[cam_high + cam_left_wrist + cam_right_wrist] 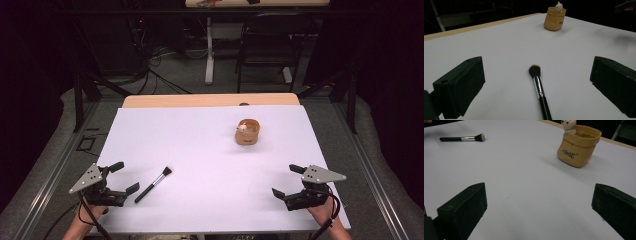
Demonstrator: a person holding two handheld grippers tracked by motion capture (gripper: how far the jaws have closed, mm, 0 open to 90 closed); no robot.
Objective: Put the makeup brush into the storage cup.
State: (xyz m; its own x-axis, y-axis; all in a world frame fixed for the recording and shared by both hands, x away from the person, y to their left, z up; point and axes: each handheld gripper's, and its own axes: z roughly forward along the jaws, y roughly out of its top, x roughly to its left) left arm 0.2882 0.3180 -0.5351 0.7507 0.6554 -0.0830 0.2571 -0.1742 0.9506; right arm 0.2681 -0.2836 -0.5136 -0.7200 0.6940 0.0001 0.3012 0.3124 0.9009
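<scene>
A black-handled makeup brush [153, 184] with a silver ferrule lies flat on the white table sheet [210, 150] at the near left, bristles pointing away and to the right. My left gripper [127, 177] rests just left of it, open, and the brush [539, 90] lies ahead between its jaws, untouched. A tan sack-shaped pot [247, 132] with a small white figure at its rim stands upright toward the far right. My right gripper [287, 180] sits open at the near right with nothing between its jaws. From it the pot [579, 146] stands ahead to the right and the brush [461, 138] far left.
The sheet covers a wooden table whose bare far edge [210, 100] shows. Behind it are a black chair [270, 45], a white table leg [209, 50] and floor cables. Metal rails run along both sides. Broad bare sheet lies between brush and pot.
</scene>
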